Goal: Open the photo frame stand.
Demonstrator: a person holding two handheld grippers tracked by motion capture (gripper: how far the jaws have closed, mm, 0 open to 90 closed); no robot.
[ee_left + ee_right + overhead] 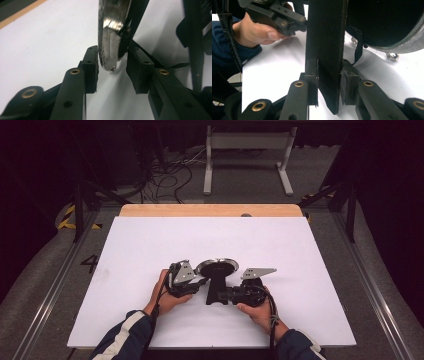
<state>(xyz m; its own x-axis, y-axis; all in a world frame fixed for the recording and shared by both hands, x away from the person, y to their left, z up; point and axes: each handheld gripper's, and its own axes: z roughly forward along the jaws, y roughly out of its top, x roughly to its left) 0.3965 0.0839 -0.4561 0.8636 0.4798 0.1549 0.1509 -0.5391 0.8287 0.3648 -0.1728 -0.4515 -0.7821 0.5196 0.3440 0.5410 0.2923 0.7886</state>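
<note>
pan (pixel 217 268): round, black inside w/ silvery metal rim, sits mid-table toward near edge, between the two grippers; rests on the white table (pixel 150 245).
handle (pixel 218 289): flat black bar, runs from pan toward near edge, lying on the sheet.
right gripper (pixel 227 295): held by right hand (pixel 257 312), comes in from the right, points left at the handle. Right gripper view: both pads pressed on the flat handle (pixel 325 50), one each side = clamped on it.
left gripper (pixel 202 281): held by left hand (pixel 167 295), just left of pan, tips at pan's near-left rim. Left gripper view: shiny rim (pixel 110 45) hangs between the pads; left pad touching or almost, right pad close beside the black side w/ a slim gap = not squeezing, jaws loose around rim.
cables: trail from each gripper back along the sleeves.
far bg: wood strip (pixel 210 210) at table's far edge, grey floor, white stand (pixel 247 155).
</note>
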